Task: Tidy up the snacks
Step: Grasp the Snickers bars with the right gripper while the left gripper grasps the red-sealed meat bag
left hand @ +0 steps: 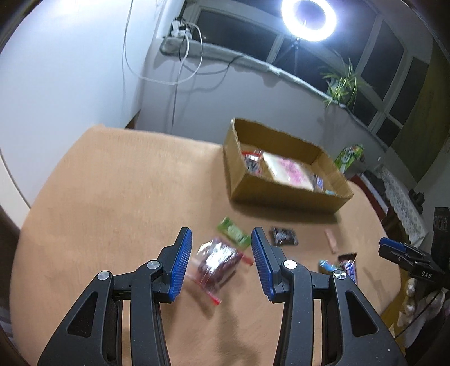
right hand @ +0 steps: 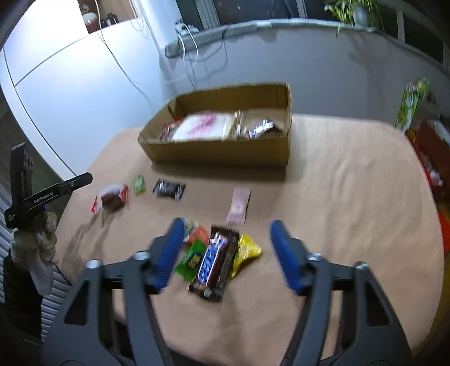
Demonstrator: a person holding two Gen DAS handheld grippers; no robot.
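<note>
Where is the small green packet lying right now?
In the left wrist view the small green packet lies on the tan table between the clear bag of dark red snacks and the black packet, nearer than the cardboard box.

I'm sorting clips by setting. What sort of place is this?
Probably a room in a home: a cloth-covered table by a dark window with a potted plant on the sill, lit by a ring light.

Loose snacks (right hand: 213,261) lie flat before the part-filled cardboard box (right hand: 225,152).
</note>
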